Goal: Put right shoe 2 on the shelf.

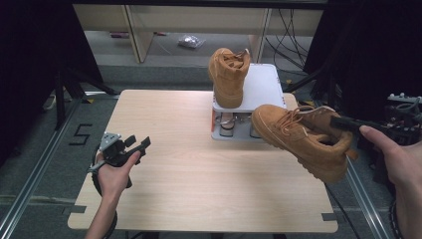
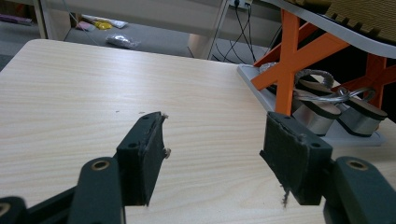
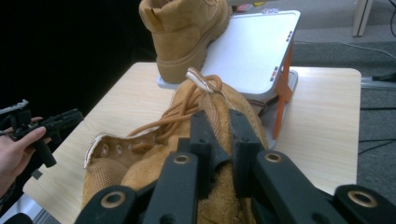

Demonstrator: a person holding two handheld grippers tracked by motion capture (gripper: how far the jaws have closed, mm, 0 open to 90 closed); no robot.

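The right tongs (image 3: 219, 140) are clamped on the soft collar of the boot (image 1: 298, 139), held up over the right side of the bench (image 1: 189, 184), so this heavy boot may sag, while the left tongs (image 2: 215, 154) stand apart, empty.

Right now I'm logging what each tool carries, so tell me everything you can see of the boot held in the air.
The held boot is tan, suede-looking, with matching laces, metal eyelets, a mesh-like lining and a thick sole of the same colour. It hangs off the table, over its right edge, lying tilted with its toe toward the white rack. The right tool is shut on its collar, one jaw inside the opening. Nothing else touches it.
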